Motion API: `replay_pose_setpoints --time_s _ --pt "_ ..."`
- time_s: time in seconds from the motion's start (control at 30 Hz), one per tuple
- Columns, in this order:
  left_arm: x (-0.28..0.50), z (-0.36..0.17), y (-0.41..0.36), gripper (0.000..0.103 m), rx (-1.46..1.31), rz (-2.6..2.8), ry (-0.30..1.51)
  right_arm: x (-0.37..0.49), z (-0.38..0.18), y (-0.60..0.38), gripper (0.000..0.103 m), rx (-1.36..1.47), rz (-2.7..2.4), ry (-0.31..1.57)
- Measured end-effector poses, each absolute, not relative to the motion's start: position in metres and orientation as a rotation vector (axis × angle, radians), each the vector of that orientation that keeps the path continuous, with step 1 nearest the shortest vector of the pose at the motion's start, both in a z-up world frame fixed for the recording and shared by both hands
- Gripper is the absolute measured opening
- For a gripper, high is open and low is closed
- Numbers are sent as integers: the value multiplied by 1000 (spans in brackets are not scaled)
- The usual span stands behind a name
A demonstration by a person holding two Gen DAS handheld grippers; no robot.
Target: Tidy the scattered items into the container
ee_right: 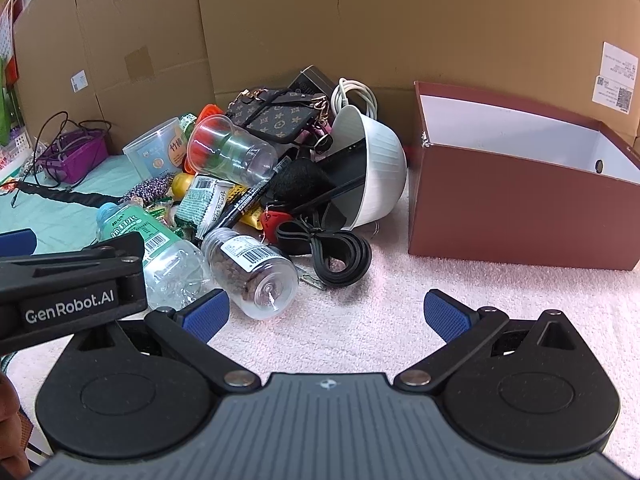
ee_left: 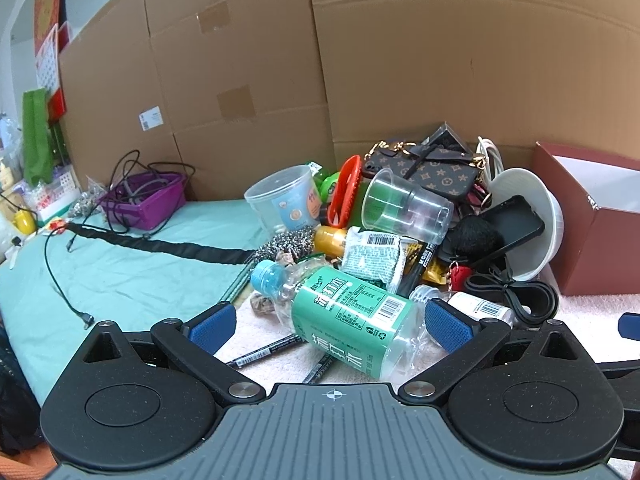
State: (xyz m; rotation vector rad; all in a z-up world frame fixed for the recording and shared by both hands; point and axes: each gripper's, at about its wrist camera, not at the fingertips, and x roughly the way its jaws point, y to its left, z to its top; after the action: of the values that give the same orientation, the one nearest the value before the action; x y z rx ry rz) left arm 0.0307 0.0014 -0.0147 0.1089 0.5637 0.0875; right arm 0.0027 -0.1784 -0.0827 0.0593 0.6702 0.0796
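A pile of scattered items lies on a pale pink towel. A green-labelled plastic bottle [ee_left: 344,312] with a blue cap lies in front; my left gripper [ee_left: 328,326] is open with its blue pads either side of the bottle's base, not closed on it. The bottle also shows in the right wrist view [ee_right: 148,240]. My right gripper [ee_right: 326,316] is open and empty over bare towel, beside a small clear jar [ee_right: 252,268]. The dark red box [ee_right: 520,208], open and empty, stands to the right. It shows at the right edge of the left wrist view [ee_left: 588,216].
The pile holds a tipped white bowl [ee_right: 380,172], a clear cup [ee_right: 232,152], a patterned phone case [ee_right: 276,120], a black strap [ee_right: 340,256], markers and snack packets. A purple basket [ee_left: 144,200] with cables sits on teal cloth at left. Cardboard walls [ee_left: 400,60] stand behind.
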Motion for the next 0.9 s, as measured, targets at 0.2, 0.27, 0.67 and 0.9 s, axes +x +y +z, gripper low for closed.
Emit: replay_pose_setpoints --time_s 0.2,0.27,0.67,0.9 --pt "37 -16 2 103 106 81 571 8 -83 -178 103 57 68 679" --pt "38 -17 2 103 104 77 572 10 -84 -178 103 59 66 682" --pt "57 -35 12 103 94 55 596 23 -95 -168 103 39 63 701" --pt "60 -39 18 103 63 21 597 27 -100 -167 103 42 71 695"
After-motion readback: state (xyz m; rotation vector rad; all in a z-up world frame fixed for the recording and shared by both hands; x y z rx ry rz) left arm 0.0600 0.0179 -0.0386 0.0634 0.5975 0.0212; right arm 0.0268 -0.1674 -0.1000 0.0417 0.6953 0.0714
